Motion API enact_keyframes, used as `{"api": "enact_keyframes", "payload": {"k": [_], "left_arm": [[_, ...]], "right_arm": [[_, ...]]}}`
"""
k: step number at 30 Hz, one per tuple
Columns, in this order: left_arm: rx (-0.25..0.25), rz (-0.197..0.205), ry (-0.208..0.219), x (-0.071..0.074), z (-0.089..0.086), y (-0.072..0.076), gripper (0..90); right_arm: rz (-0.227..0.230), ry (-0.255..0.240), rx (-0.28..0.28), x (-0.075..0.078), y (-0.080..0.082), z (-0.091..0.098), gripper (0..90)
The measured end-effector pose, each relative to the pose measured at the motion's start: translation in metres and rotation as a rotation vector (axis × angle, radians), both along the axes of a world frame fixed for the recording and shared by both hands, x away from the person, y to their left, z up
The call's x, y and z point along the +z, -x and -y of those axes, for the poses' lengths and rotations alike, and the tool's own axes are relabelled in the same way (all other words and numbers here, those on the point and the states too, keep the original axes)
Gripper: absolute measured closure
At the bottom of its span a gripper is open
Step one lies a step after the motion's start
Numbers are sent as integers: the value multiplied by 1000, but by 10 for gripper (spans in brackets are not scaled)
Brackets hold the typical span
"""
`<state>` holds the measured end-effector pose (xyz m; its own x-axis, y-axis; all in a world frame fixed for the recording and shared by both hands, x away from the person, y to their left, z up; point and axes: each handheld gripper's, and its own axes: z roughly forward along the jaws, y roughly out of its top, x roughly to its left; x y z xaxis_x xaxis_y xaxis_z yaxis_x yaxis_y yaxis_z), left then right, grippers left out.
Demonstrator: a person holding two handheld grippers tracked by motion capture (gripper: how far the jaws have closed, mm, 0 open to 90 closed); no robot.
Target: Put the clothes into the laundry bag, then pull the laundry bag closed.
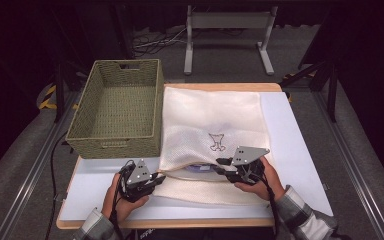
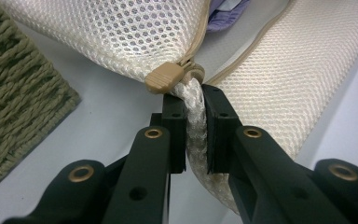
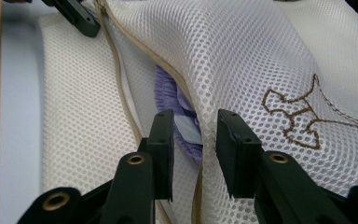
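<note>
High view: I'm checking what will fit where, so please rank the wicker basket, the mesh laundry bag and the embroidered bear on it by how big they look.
1. mesh laundry bag, largest.
2. wicker basket, somewhat smaller in footprint.
3. embroidered bear, by far the smallest.

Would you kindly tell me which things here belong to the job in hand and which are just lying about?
In the job:
- mesh laundry bag, mouth open
- its zipper pull
- purple item inside
- left gripper, shut on the bag's corner
- right gripper, jaws astride the upper mesh edge

Lying about:
- woven basket, empty
- metal stand behind the table
</note>
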<state>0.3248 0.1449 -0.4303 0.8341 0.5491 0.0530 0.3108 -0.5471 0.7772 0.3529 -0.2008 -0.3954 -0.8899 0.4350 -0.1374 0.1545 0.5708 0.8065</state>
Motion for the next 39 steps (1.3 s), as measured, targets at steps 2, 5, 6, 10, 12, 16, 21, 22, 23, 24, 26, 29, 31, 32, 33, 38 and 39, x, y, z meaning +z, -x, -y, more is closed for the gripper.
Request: {"api": "enact_keyframes", "payload": {"k": [2,5,6,10,12,16,21,22,23,24,26,29,31,32,33,38,39], "left_arm": [[2,-1,-3,-1,0,0,814],[3,-6,-5,-1,1,1,814],[2,-5,-8,-2,1,1,814],[4,-12,-5,-3,1,1,815],[5,-14,0,-3,1,1,815],[10,-20,12,-2,-1,1,816],[9,-24,19,-3,-1,1,816],[7,-22,18,-3,-1,1,817],[7,-21,19,-3,-1,1,817],[7,-24,21,-3,-1,1,817],[5,-20,19,-2,-1,1,817],[2,-18,20,-2,-2,1,817],[3,-20,18,-2,-2,1,817],[3,-21,19,-2,-2,1,817],[5,-23,21,-3,-2,1,817],[0,-27,24,-3,-2,1,823],[-3,-25,26,-2,-2,0,825]], "right_arm": [[6,-23,13,3,1,1,701],[21,-50,16,10,3,2,754],[21,-50,16,10,3,2,754],[58,-45,-18,11,2,2,882],[55,-34,-31,9,0,0,883],[17,12,-51,-2,-9,-6,881],[-27,70,-50,-15,-14,-13,873],[-31,75,-52,-17,-15,-14,873],[-37,80,-51,-19,-15,-14,872],[-38,80,-50,-20,-16,-15,871],[-37,80,-52,-20,-16,-15,870],[-35,71,-51,-19,-16,-13,872],[-27,70,-51,-19,-15,-13,872],[-22,75,-49,-18,-15,-13,872],[-21,74,-48,-18,-14,-13,872],[-19,78,-49,-18,-14,-14,874],[-18,77,-50,-18,-13,-14,869]]}}
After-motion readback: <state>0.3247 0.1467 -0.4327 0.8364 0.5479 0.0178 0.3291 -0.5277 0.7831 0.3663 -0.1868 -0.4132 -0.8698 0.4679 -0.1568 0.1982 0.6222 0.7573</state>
